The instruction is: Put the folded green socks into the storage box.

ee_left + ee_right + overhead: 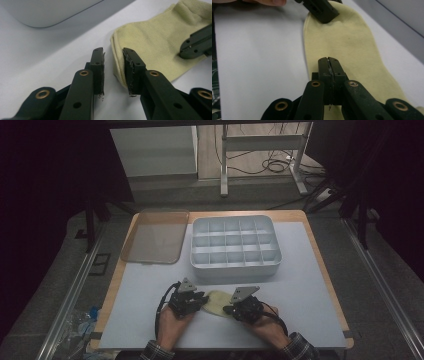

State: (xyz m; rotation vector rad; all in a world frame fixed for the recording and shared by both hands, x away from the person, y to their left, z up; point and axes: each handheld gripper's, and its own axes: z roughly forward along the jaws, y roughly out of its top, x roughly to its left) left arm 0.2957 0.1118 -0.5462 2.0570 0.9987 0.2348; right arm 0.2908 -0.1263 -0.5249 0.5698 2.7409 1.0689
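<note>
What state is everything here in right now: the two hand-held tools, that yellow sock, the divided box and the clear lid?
Left tool: open, jaws straddling one end of the sock.
Right tool: jaws shut, over the sock; a pinch of fabric cannot be told.
Sock: lying flat on the table.
Divided box: uncovered, compartments look empty.
Clear lid: off, lying left of the box.

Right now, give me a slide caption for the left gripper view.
Left tool open at the edge of a pale yellow sock lying flat on the white table.

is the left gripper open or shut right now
Open: the left gripper has a clear gap between its jaws, at the edge of the yellow sock.
</note>
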